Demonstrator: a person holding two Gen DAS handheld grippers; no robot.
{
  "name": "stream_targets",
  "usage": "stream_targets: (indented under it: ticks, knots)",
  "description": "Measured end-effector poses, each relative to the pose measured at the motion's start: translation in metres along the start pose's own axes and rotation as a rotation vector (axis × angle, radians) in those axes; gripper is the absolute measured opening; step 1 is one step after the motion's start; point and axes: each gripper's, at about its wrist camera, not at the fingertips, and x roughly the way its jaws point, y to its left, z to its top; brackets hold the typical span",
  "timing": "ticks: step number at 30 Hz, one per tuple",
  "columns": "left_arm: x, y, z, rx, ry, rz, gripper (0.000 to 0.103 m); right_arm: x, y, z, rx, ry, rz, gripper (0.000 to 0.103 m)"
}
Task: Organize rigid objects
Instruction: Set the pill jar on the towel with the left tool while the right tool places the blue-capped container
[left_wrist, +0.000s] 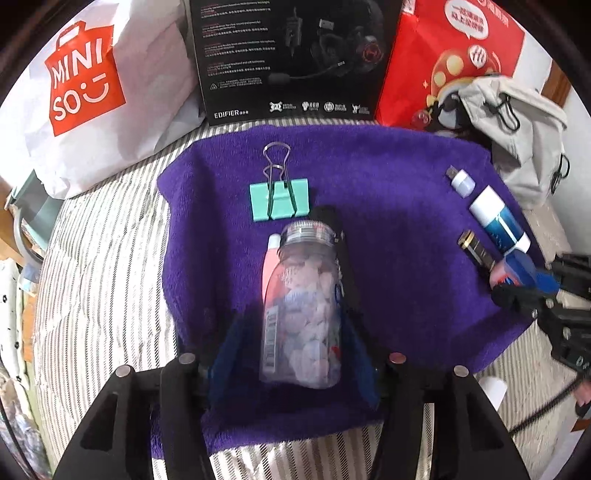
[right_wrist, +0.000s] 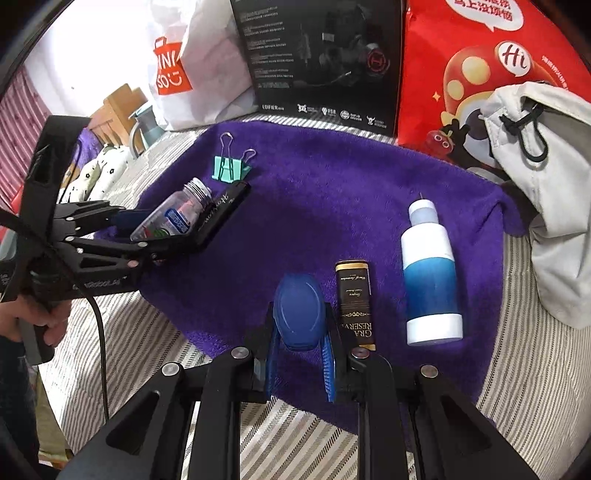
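Observation:
A purple towel (left_wrist: 388, 184) carries the objects. My left gripper (left_wrist: 295, 325) is shut on a clear bottle (left_wrist: 306, 288) of pale tablets, and it shows tilted in the right wrist view too (right_wrist: 173, 214). A black case (right_wrist: 221, 218) lies against the bottle's side. A green binder clip (left_wrist: 279, 199) sits just beyond. My right gripper (right_wrist: 300, 332) is shut on a blue-capped container (right_wrist: 297, 310) at the towel's near edge. Beside it lie a black-and-gold box (right_wrist: 354, 302), a blue-and-white bottle (right_wrist: 430, 284) and a small USB stick (left_wrist: 460, 181).
Along the back stand a white Miniso bag (left_wrist: 85, 92), a black headset box (left_wrist: 291, 55) and a red bag (left_wrist: 454, 55). A grey drawstring pouch (right_wrist: 546, 184) crowds the towel's right side. Striped bedding (left_wrist: 103, 258) surrounds the towel. A hand (right_wrist: 44, 325) holds the left gripper.

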Motion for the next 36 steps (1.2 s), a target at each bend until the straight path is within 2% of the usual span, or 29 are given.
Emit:
stream_targets:
  ticks: [3,5,6,8,13,21,36]
  knots:
    - [-0.002,-0.001,-0.005,0.005,0.002,0.005,0.054,0.006,0.0,-0.001,0.002,0.016,-0.002,0.02]
    - [-0.006,-0.001,-0.007,0.002,-0.009,0.002,0.06,0.011,0.0,-0.001,0.003,0.026,-0.002,0.02]
    - [-0.009,-0.001,-0.009,0.002,-0.014,0.006,0.068,0.012,0.0,-0.001,0.004,0.029,-0.002,0.02]
    - [-0.016,-0.003,-0.012,0.008,-0.028,0.005,0.069,0.016,0.001,-0.002,0.0,0.041,-0.001,0.02]
    - [-0.038,-0.001,-0.016,0.002,-0.073,0.033,0.084,0.021,0.003,-0.001,-0.012,0.051,-0.01,0.02]
    - [-0.059,0.009,-0.021,-0.007,-0.096,0.044,0.084,0.02,0.002,-0.001,-0.023,0.071,0.004,0.024]
    - [-0.084,0.026,-0.058,-0.05,-0.096,0.039,0.084,-0.009,-0.009,-0.012,0.045,0.057,-0.018,0.041]
